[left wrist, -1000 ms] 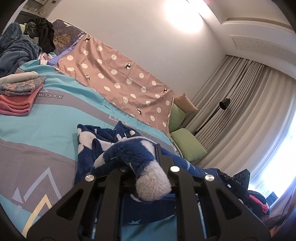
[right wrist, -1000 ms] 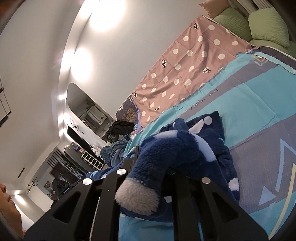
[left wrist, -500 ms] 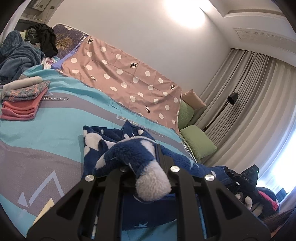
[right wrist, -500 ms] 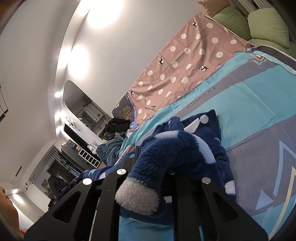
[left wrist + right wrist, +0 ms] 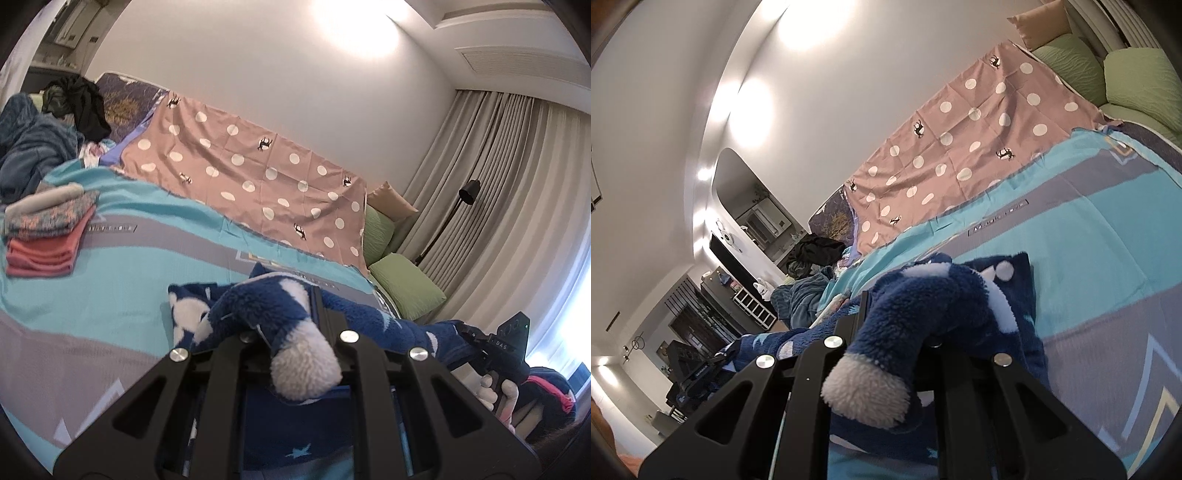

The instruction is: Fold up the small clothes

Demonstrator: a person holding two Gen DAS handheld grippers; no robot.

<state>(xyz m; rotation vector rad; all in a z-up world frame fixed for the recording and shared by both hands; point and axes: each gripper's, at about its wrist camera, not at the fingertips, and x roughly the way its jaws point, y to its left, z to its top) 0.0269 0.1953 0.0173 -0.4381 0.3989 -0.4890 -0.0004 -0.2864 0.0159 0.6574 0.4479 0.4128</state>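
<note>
both tongs, left (image 5: 291, 332) and right (image 5: 897, 343), pinching fleece garment (image 5: 273, 306), lifted off bed (image 5: 110, 295). folded stack (image 5: 44, 236) done; this fold barely begun, unfolded heap (image 5: 33, 151) waiting.

- A navy fleece garment (image 5: 269, 306) with white spots and stars and grey cuffs lies spread over the turquoise and grey bedspread (image 5: 110, 288), lifted at two ends.
- One grey-cuffed end (image 5: 306, 365) bunches up on the left; the other cuff (image 5: 866, 395) rises on the right.
- A stack of folded clothes (image 5: 44, 229), coral under patterned, sits well apart.
</note>
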